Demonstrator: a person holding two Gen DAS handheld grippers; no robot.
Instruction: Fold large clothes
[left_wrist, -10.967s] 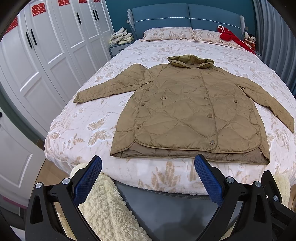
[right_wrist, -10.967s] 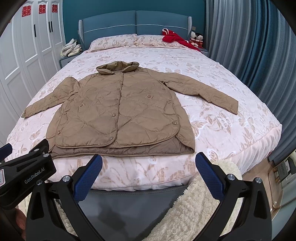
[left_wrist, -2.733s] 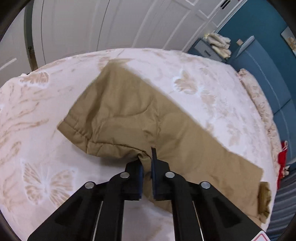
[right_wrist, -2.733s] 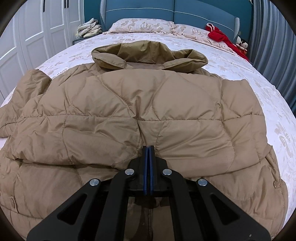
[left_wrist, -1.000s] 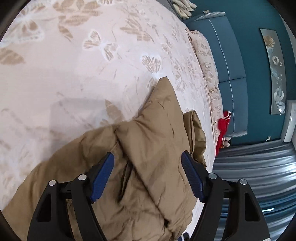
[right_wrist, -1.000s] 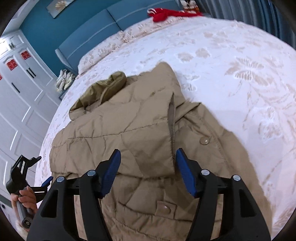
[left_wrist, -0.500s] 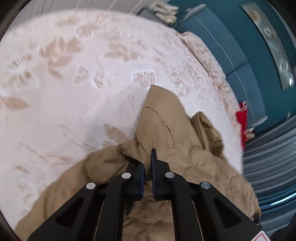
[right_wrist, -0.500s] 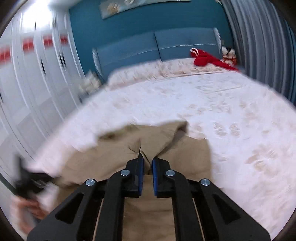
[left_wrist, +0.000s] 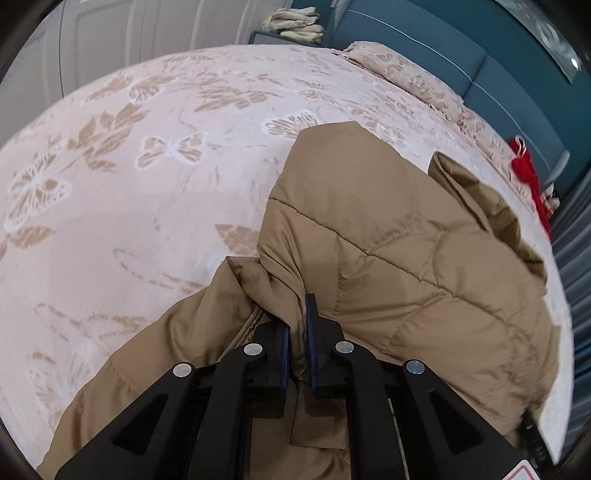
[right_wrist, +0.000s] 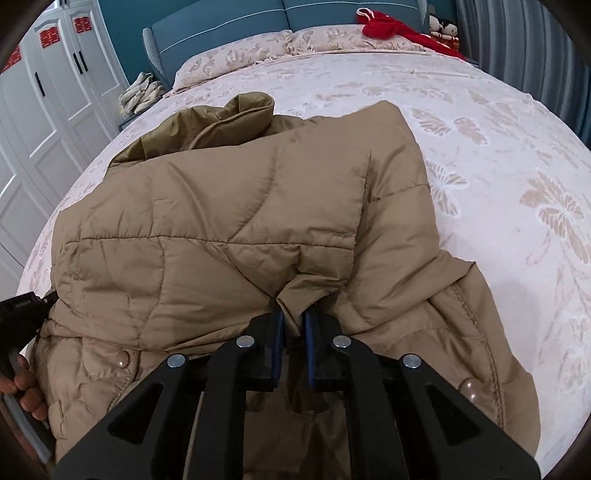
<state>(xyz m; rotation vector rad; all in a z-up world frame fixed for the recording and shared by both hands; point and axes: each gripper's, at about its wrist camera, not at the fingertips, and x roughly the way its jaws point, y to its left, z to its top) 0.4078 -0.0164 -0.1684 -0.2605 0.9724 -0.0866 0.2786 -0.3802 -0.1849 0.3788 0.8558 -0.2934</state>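
right wrist: jaws now on jacket (right_wrist: 229, 229)

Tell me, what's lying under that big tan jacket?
The tan jacket lies on the butterfly-patterned bedspread. Whatever is directly beneath its folded layers is covered, so nothing else can be confirmed.

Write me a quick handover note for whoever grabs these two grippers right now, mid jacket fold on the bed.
Left gripper: shut, pinching a fold of the tan quilted jacket at its left edge.
Right gripper: shut on a fold of the same jacket near its right edge.
Jacket lies on the floral cream bedspread, collar toward the blue headboard.
Done: both sleeves are folded in over the body.
Left: probably fold the body once more, then neaten and release.
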